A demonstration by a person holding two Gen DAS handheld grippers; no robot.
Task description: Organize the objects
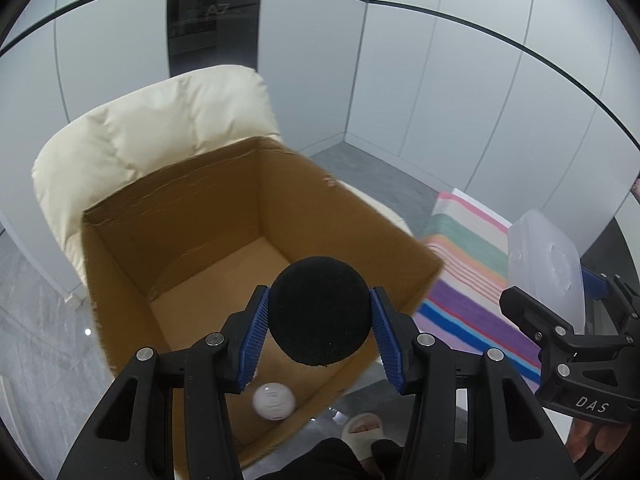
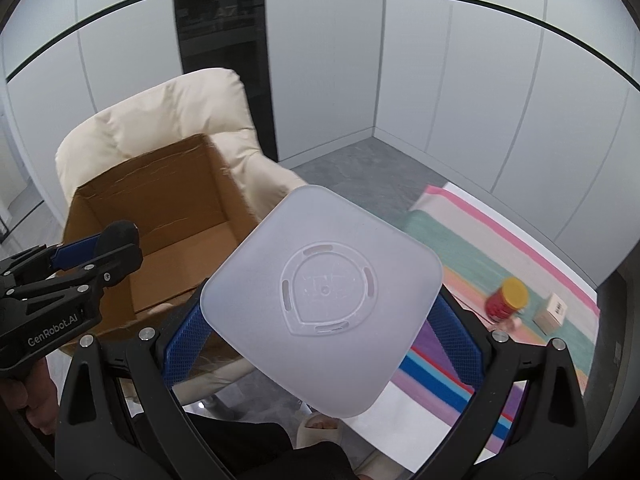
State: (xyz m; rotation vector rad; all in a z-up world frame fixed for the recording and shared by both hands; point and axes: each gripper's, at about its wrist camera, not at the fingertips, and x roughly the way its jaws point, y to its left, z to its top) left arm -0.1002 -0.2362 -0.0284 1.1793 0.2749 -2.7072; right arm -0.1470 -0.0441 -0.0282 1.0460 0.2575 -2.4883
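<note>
My left gripper [image 1: 319, 316] is shut on a black foam ball [image 1: 320, 310], held above the open cardboard box [image 1: 180, 248] that rests on a cream armchair [image 1: 132, 132]. A small white round object [image 1: 274, 400] lies on the box floor at its near side. My right gripper [image 2: 320, 320] is shut on a frosted white square container [image 2: 320, 300], held to the right of the box [image 2: 120, 200]. The left gripper [image 2: 92, 248] with the ball shows at the left of the right wrist view. The right gripper's fingers [image 1: 532, 312] and the container [image 1: 548, 260] appear at the right of the left wrist view.
A striped cloth [image 2: 520, 264] covers a surface to the right, with a red jar with a yellow lid [image 2: 506, 298] and a small cardboard carton [image 2: 554, 312] on it. A person's foot in a pale slipper [image 1: 362, 428] stands on the grey floor below. White wall panels enclose the corner.
</note>
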